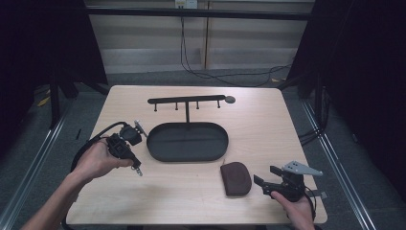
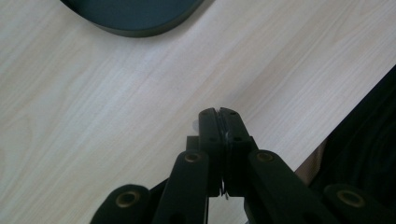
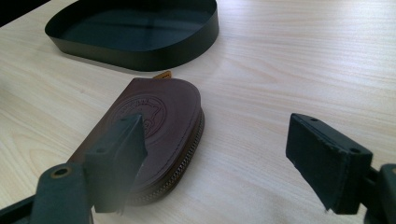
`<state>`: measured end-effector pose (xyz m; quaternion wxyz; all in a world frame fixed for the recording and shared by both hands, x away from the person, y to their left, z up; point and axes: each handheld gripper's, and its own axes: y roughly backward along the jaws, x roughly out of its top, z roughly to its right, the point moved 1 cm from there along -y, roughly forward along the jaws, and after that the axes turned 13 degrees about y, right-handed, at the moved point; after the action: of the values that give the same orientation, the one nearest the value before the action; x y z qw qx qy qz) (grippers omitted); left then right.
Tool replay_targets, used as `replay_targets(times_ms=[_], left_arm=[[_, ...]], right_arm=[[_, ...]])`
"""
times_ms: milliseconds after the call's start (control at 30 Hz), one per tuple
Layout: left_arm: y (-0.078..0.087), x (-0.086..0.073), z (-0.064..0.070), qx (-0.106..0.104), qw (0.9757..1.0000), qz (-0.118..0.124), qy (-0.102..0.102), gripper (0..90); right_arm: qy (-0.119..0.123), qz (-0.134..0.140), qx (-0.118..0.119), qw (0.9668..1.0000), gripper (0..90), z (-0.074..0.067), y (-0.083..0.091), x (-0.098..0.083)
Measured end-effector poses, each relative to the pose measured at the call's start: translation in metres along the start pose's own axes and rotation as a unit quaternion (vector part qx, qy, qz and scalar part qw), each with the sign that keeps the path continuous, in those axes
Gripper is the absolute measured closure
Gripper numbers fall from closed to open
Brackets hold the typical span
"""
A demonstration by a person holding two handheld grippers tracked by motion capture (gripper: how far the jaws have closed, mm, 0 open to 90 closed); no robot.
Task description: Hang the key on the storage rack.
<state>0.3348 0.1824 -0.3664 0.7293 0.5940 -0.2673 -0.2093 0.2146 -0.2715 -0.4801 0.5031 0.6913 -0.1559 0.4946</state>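
Black oval tray (image 1: 187,142) at table (image 1: 268,129) centre, shallow wall, nothing inside; a rack (image 1: 186,101) with pegs stands at its far edge. Brown leather pouch (image 1: 235,178), half-round, zip along the curved edge, embossed round stamp on top, lies flat near the tray's right end, apart from it. Right gripper (image 1: 262,178): jaws wide apart, just beside the pouch, one jaw over its edge; contact unclear. Left gripper (image 2: 218,113): jaws pressed together, apparently holding nothing, above bare table left of tray.

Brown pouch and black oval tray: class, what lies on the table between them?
Nothing: bare wood separates the brown pouch from the black oval tray, seen in the high view and the right gripper view.
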Motion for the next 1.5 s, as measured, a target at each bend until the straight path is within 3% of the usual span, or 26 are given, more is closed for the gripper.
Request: replay_targets(times_ms=[333, 733, 867, 1233, 1500], left_arm=[[0.021, 0.011, 0.002, 0.018, 0.9998, 0.006, -0.006, 89.1], [0.040, 0.027, -0.003, 0.026, 0.9996, 0.011, 0.005, 89.2], [0.052, 0.034, -0.003, 0.039, 0.9990, 0.021, 0.011, 89.2], [0.072, 0.058, -0.006, 0.044, 0.9975, 0.041, 0.036, 89.1], [0.078, 0.076, -0.003, 0.054, 0.9976, 0.029, 0.032, 89.1]], right_arm=[[0.000, 0.002, 0.001, 1.0000, 19.7, 0.000, 0.001, 0.000], [-0.001, 0.000, -0.003, 1.0000, 18.9, 0.002, 0.001, -0.001], [-0.001, 0.000, -0.003, 1.0000, 18.7, 0.002, 0.001, -0.001], [-0.002, 0.000, -0.001, 1.0000, 18.3, 0.002, 0.001, -0.001], [-0.003, 0.000, -0.001, 1.0000, 18.3, 0.001, 0.002, -0.001]])
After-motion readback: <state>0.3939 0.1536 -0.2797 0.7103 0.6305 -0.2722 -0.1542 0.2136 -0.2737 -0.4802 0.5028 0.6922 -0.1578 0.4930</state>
